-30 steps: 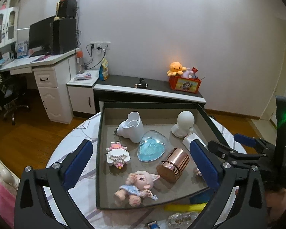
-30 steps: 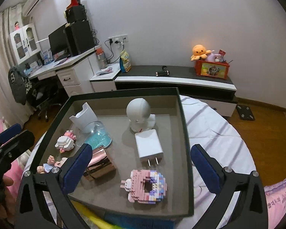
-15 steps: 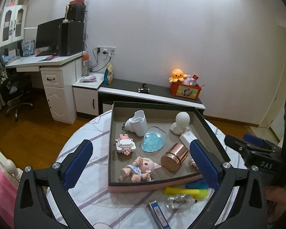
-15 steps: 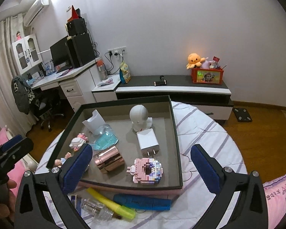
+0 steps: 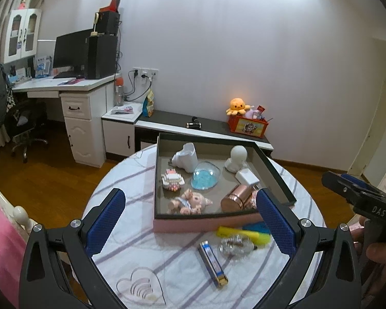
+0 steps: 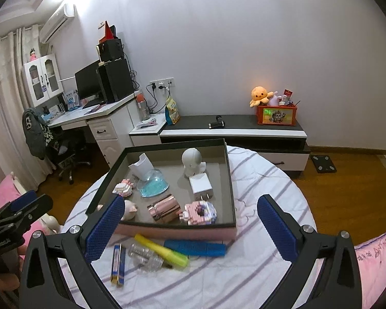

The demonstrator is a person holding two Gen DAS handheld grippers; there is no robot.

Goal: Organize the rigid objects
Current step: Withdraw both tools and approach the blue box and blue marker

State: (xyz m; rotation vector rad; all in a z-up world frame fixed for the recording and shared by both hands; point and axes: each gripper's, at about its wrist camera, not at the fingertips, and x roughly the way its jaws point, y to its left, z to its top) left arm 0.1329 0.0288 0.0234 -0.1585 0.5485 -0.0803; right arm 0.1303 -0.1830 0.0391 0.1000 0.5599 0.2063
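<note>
A dark-rimmed pink tray [image 5: 205, 225] [image 6: 230, 180] sits on the round table. It holds a white cup [image 5: 186, 157], a white figure [image 6: 191, 162], a blue dome [image 5: 204, 177], a white charger [image 6: 200, 186], a copper cylinder [image 5: 234, 198], a doll [image 5: 190, 202] and two brick models [image 5: 172, 179] [image 6: 199, 213]. In front of the tray lie a yellow marker [image 6: 160, 249], a blue bar [image 6: 194, 247], a clear bottle [image 5: 235, 243] and a slim blue box [image 5: 213, 264]. My left gripper [image 5: 190, 225] and right gripper [image 6: 189, 228] are open, empty, held above the table's near side.
A clear heart-shaped piece [image 5: 140, 287] lies near the table's front edge. The tablecloth [image 6: 265, 180] is white with purple stripes. A desk [image 5: 72, 92], a low cabinet [image 6: 231, 131] and a pink bed [image 6: 373, 255] surround the table.
Both grippers have pulled back and up from the tray. The items in front of the tray and more of the table have come into view. Both stay open.
</note>
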